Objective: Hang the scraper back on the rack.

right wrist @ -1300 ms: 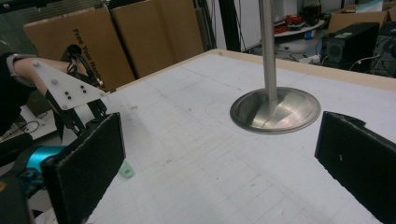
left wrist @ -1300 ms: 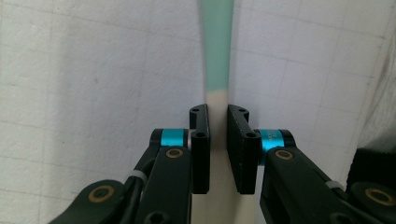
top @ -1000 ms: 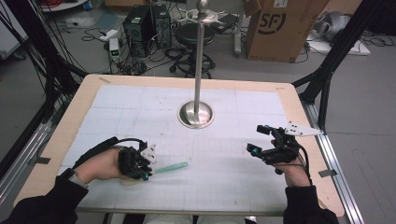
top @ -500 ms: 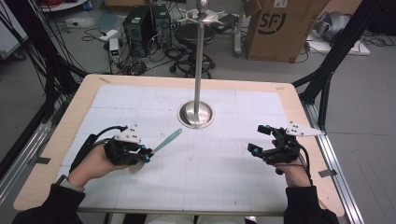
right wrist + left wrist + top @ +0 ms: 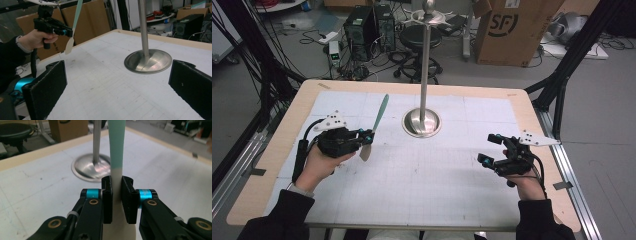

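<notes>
I see a slim spatula [image 5: 375, 125] with a teal handle and a pale cream blade. It's clear of the table, nearly upright, handle tipped up toward the metal stand, blade end lowest

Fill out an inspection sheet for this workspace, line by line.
Surface: white gridded mat on a wood-edged table.
Job's things: teal-and-white spatula, lifted off the mat; steel stand upright on its round base.
Clutter: nothing seen on the mat.
Grippers: left gripper shut on the spatula's white end; right gripper open, holding nothing.
Cables: one trails from each gripper; tangled leads on the floor beyond.
Surroundings: cardboard box, stool, computer tower.
</notes>
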### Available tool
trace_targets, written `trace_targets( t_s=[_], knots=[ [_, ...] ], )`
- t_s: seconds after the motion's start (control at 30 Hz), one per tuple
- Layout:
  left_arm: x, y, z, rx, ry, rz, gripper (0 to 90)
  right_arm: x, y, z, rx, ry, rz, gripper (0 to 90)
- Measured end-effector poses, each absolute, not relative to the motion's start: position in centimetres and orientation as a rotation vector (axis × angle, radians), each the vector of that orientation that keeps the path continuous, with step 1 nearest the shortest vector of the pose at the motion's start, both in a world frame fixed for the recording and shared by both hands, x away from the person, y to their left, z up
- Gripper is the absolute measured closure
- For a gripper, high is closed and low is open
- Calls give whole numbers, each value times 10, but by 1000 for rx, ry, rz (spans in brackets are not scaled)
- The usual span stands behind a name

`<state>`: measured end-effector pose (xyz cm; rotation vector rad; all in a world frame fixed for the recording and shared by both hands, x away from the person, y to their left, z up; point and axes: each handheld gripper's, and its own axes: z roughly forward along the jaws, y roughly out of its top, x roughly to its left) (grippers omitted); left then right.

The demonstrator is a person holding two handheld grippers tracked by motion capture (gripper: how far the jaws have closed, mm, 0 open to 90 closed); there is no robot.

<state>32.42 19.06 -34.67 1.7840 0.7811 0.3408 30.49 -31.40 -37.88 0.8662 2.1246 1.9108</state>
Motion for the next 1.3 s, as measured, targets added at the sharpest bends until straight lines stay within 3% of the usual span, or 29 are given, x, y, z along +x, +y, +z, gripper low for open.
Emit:
trace_targets(
  t_s=[0.87,1.3],
  knots=[
    [384,167,-248,1719,632,349,803,304,-315,-378,863,2116,1926,7],
    [406,170,-229,1690,615,365,802,303,-317,-378,863,2114,1929,6]
  ],
)
